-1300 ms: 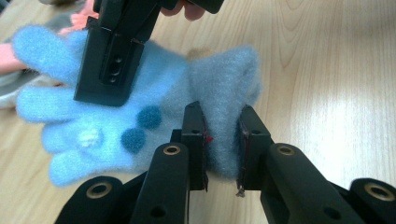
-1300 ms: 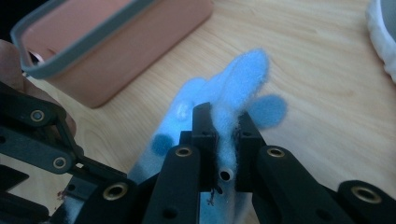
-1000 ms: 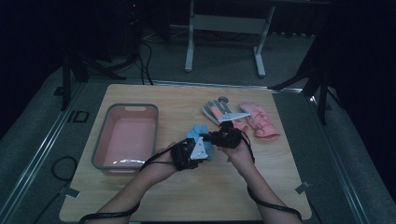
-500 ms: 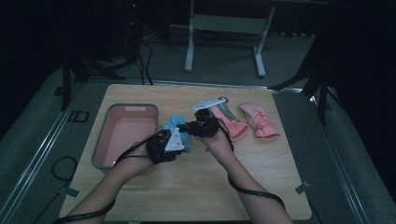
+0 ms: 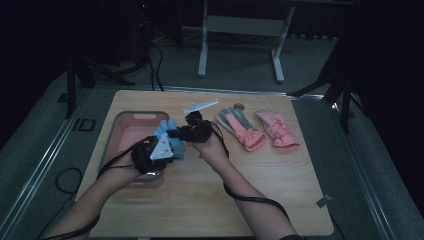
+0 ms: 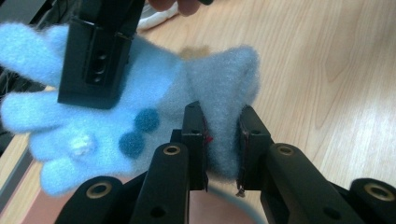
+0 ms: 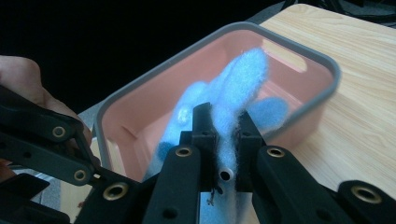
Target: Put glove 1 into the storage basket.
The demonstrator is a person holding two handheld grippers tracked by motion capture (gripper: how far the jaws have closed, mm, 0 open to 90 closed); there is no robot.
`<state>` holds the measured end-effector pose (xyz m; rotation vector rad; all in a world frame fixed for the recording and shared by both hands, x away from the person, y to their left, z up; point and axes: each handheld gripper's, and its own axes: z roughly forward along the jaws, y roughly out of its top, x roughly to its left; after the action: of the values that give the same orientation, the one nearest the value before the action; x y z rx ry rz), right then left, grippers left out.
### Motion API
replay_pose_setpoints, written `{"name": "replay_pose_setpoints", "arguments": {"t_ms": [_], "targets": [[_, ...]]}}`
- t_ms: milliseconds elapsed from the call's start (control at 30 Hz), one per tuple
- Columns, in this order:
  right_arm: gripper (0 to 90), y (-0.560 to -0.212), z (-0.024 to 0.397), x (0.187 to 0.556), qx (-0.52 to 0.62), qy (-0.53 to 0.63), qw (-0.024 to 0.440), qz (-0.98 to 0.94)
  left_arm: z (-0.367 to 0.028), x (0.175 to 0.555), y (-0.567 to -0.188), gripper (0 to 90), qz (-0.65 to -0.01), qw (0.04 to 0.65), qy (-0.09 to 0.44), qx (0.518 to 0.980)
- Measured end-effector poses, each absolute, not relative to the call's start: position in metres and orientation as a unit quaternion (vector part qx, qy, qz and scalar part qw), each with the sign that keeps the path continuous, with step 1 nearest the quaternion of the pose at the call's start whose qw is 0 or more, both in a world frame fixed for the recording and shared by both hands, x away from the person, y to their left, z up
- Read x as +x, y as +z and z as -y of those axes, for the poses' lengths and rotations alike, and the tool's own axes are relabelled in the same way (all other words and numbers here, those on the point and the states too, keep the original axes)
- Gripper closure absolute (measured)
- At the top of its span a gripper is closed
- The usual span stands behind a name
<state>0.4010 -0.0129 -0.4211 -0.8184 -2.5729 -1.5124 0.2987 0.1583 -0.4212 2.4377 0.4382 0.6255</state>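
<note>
At the far left of the table (image 5: 200,210) in the high view we see the pink tray (image 5: 131,120) with its grey rim, lying at about nine o'clock from the middle of the wooden top. Over its near right corner sits our left gripper (image 5: 167,145), its grey three-cornered plate facing up. Its fingers (image 6: 194,135) are pinched down on the cuff end of the blue fuzzy glove (image 5: 170,137), and the left gripper view shows the fleece squeezed tight between the two pads with the glove's own fingers spreading away toward ten o'clock. Two darker blue dots and a small white spot sit on the palm of the glove there.

Just to the right, at about two o'clock from the left gripper, we have our right gripper (image 5: 175,134), pointing toward nine o'clock. Its fingers (image 7: 204,128) are also closed on the blue fuzzy glove, clamping a narrow fold of it, as the right gripper view shows. In that view the glove hangs above the open pink tray, off the table, with the tray's hollow behind it. So the glove is held up between both grippers, over the tray's right edge.

Farther right, at about three o'clock from the grippers, a grey and pink glove (image 5: 239,125) lies flat on the table, and just beside it to the right lies a pink glove (image 5: 278,131), the two near but apart.
</note>
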Motion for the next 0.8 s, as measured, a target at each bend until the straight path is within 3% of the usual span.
{"name": "replay_pose_setpoints", "arguments": {"t_ms": [500, 800], "targets": [[83.3, -0.444, -0.066, 0.407, -0.251, -0.473, 0.049, 0.843, -0.222, 0.296, -0.448, 77.3, -0.212, 0.276, 0.238, 0.907], [83.3, -0.466, -0.079, 0.416, -0.265, -0.451, 0.053, 0.851, -0.235, 0.311, -0.468, 77.3, -0.226, 0.270, 0.204, 0.914]]}}
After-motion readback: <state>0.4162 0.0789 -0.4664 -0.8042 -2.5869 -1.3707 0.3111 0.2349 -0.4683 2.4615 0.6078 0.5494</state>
